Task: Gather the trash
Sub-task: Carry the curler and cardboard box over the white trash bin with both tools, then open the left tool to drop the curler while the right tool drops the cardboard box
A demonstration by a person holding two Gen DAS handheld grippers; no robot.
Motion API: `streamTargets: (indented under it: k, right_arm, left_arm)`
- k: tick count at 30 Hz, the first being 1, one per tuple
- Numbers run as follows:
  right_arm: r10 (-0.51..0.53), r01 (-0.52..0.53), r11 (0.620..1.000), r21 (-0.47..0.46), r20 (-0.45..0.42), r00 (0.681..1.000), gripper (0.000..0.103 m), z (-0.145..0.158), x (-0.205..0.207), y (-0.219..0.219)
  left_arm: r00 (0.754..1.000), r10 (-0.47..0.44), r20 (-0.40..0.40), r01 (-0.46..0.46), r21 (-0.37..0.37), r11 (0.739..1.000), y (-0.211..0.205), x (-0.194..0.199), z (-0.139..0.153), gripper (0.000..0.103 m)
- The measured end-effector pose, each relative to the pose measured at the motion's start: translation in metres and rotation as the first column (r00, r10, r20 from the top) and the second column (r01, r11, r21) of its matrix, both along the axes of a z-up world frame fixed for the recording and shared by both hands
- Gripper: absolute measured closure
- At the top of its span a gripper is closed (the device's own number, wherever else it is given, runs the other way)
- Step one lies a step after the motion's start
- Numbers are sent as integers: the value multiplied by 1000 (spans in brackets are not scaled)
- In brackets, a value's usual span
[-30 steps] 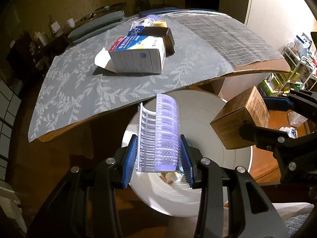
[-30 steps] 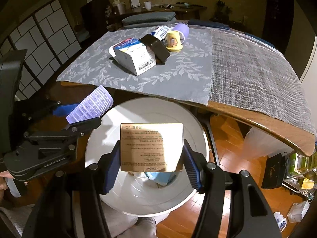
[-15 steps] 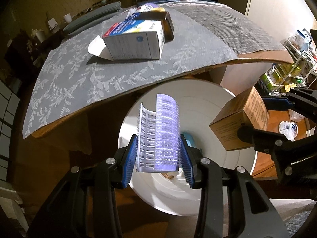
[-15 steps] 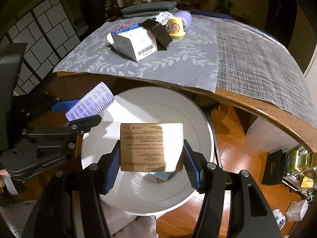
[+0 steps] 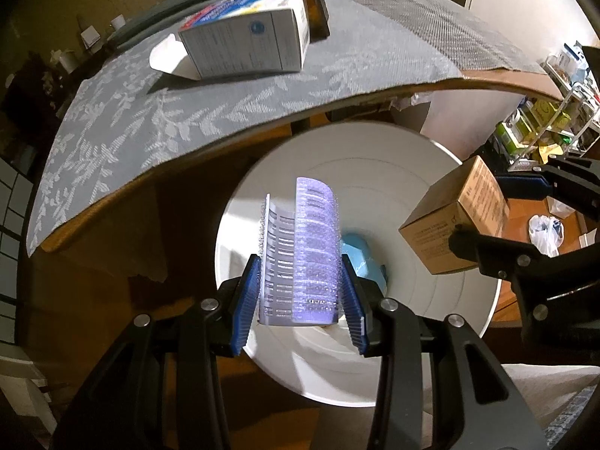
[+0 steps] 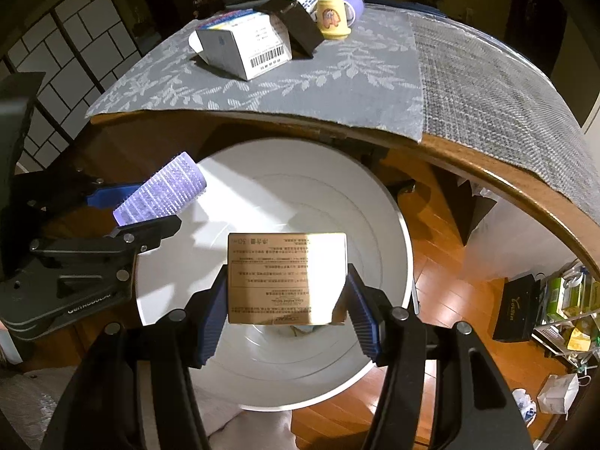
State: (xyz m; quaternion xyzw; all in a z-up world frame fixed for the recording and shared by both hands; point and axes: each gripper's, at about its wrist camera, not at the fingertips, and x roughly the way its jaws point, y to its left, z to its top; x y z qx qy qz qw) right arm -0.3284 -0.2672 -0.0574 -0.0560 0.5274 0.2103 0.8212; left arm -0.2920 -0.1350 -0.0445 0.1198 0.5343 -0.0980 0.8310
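Both grippers hang over the white bin (image 5: 375,157), which stands on the floor just in front of the table (image 6: 525,187). The left gripper (image 5: 300,292) is closed tight on a purple hair roller (image 5: 315,247) that sticks out past its fingertips. The right gripper (image 6: 287,315) is about half open, clamped on a gold box (image 6: 287,277) that fills the gap between its pads. To drop them cleanly, each piece should sit well inside the rim before the fingers spread, and the two grippers should stay apart so the falling pieces do not collide. A white carton (image 6: 243,50) is on the table beyond the fingers.
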Motion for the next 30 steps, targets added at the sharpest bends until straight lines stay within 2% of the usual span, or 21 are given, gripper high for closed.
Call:
streamTargets:
  k: [20, 30]
  right_arm:
    - [3, -8, 998, -67, -65, 998, 45, -33, 8, 17]
    - [-7, -2, 995, -98, -84, 996, 45, -46, 13, 16]
  left_arm:
    - [995, -19, -100, 19, 3, 1000, 9, 4, -36, 60]
    - [991, -36, -125, 35, -5, 999, 7, 8, -44, 60]
